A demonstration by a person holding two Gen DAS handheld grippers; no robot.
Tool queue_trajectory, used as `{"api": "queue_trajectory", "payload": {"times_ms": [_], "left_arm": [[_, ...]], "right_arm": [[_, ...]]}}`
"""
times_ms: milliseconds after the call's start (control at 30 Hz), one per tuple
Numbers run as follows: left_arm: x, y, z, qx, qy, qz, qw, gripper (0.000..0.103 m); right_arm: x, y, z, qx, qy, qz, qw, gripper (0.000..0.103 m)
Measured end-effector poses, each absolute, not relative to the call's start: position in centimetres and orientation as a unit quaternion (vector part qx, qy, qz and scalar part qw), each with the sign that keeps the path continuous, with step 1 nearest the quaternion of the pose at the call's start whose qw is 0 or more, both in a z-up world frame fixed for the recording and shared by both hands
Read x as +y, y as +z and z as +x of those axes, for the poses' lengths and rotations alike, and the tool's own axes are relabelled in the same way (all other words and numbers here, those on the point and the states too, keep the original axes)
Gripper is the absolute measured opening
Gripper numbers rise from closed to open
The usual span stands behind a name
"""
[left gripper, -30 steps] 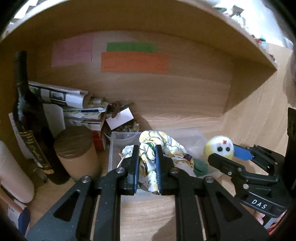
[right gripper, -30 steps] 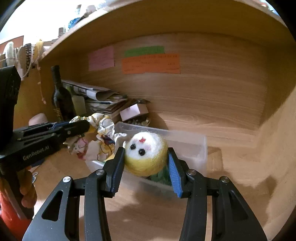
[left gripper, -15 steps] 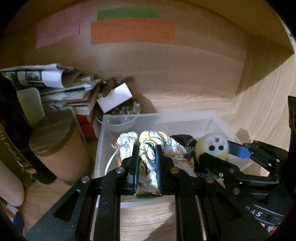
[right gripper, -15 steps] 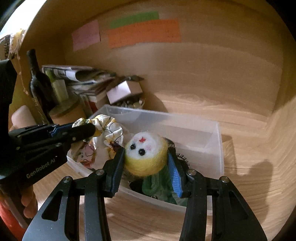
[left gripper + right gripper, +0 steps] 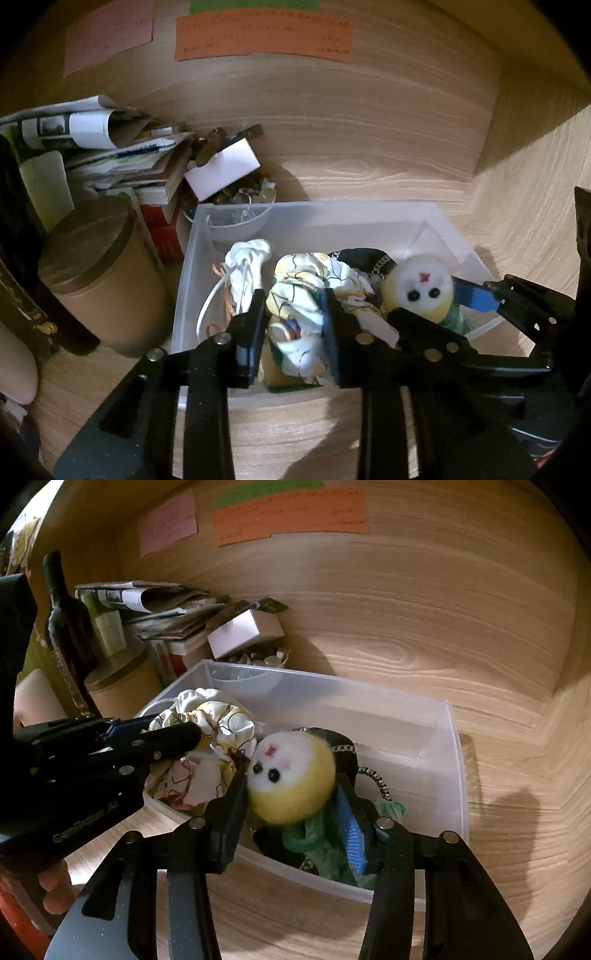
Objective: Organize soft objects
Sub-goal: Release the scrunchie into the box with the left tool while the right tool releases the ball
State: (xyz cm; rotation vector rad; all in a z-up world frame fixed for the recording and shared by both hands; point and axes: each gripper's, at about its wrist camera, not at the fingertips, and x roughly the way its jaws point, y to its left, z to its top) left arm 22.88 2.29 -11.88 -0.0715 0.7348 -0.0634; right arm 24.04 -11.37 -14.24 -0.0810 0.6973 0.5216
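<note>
Wooden shelf [image 5: 295, 424] carries clear bin [image 5: 369, 221], canister [image 5: 103, 291], bottle [image 5: 62, 627].

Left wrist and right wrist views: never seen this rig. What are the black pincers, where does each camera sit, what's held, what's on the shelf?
There is no robot arm here. A person holds a two-finger gripper in each hand, and a fisheye camera on each one looks forward along its fingers, hence the curved edges.

In the left wrist view the left gripper is shut on a patterned cloth bundle. In the right wrist view the right gripper is shut on a yellow felt ball with a face. Each gripper also shows at the side of the other's picture.

Both items hang over a clear plastic bin on a wooden shelf; in it lie green cord and dark fabric. Left of the bin stand a wine bottle, a brown round canister and a stack of papers. Coloured notes are stuck to the back wall.
</note>
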Motion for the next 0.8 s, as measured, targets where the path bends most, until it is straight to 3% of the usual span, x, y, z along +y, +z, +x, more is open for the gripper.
{"api": "queue_trajectory", "payload": {"times_ms": [67,233,500,633,800], "left_arm": [[2.5,-11.8,22.8,0.362,-0.036,-0.042,0.931,0.033],[2.8,-10.8,21.6,0.347,-0.032,-0.044,0.936,0.052],[3.2,-7.7,18.3,0.305,-0.053,-0.049,0.950,0.057],[3.0,-5.5,15.5,0.266,-0.064,-0.045,0.961,0.069],[3.0,-3.2,12.3,0.227,-0.069,-0.043,0.971,0.074]], "right_arm": [[-11.4,-14.1,23.9,0.336,0.249,-0.043,0.907,0.051],[-11.8,-13.2,23.3,0.333,0.252,-0.052,0.907,0.059],[-13.1,-10.5,21.2,0.302,0.268,-0.045,0.914,0.063],[-14.1,-8.4,19.3,0.268,0.275,-0.041,0.923,0.066],[-15.3,-5.9,16.3,0.216,0.274,-0.035,0.936,0.076]]}}
